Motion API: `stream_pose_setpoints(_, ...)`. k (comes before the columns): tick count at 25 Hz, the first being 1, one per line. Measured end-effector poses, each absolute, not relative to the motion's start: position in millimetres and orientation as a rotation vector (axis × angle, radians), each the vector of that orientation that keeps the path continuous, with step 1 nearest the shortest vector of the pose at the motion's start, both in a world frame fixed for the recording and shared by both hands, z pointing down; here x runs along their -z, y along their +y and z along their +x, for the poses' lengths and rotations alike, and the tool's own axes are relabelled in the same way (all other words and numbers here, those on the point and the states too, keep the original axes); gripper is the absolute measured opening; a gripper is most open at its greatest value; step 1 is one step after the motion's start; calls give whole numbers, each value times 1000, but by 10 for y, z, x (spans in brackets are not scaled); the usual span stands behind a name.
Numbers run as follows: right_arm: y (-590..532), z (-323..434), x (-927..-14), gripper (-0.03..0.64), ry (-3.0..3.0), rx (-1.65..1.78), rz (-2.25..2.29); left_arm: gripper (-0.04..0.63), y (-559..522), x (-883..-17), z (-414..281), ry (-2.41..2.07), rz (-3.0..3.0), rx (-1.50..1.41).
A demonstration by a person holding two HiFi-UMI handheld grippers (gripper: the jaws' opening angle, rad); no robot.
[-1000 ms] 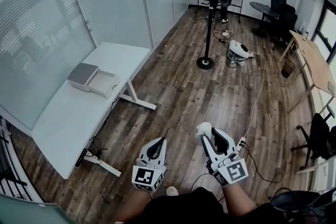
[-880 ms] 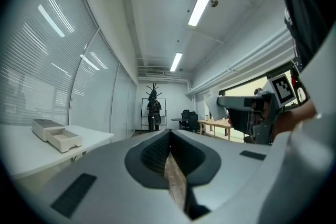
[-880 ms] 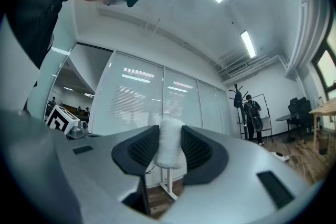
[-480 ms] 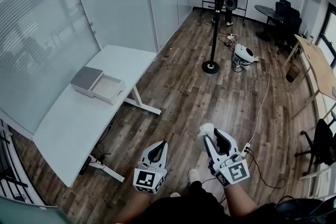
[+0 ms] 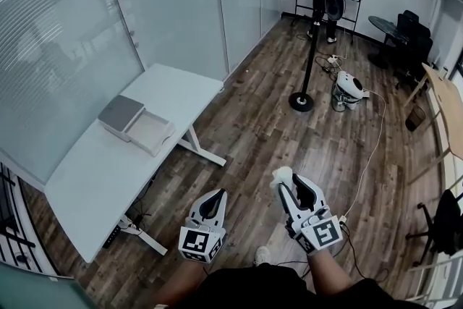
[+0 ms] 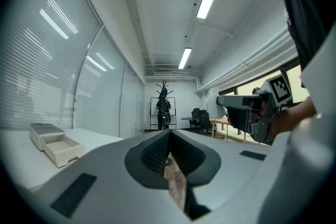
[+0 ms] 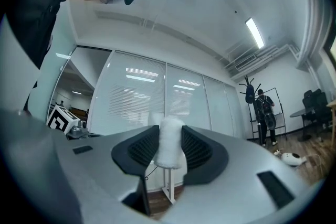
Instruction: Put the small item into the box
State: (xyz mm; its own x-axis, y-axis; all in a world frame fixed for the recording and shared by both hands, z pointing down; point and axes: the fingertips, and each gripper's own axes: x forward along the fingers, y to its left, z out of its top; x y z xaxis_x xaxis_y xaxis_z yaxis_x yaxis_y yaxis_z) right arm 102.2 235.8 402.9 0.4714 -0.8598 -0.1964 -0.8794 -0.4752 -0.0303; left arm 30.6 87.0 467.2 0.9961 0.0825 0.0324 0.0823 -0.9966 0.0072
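We're nearer the box (image 5: 137,124) now; right gripper (image 5: 284,185) fingers pinch the fluffy white item (image 5: 281,175), left gripper (image 5: 216,193) fingers shut, empty.

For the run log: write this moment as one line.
right gripper: shut on white fluffy item | left gripper: shut, empty | box: open on table, not reached

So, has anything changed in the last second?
Only the viewpoint: the table and box have slid slightly right in the head view. Nothing taken or released. The right tool still clamps the white item; the left tool stays shut and empty.
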Motion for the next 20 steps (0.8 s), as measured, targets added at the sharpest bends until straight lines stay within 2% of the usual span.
stream_pose_setpoints(10, 1969, 1600, -4139, 141, 1731, -204, -2462, 12, 675, -4724, 776, -48, 3138, -61)
stream_pose_setpoints(20, 1685, 1813, -4280, 141, 1853, -150, -2378, 12, 519, -4685, 914, -150, 3158, -93)
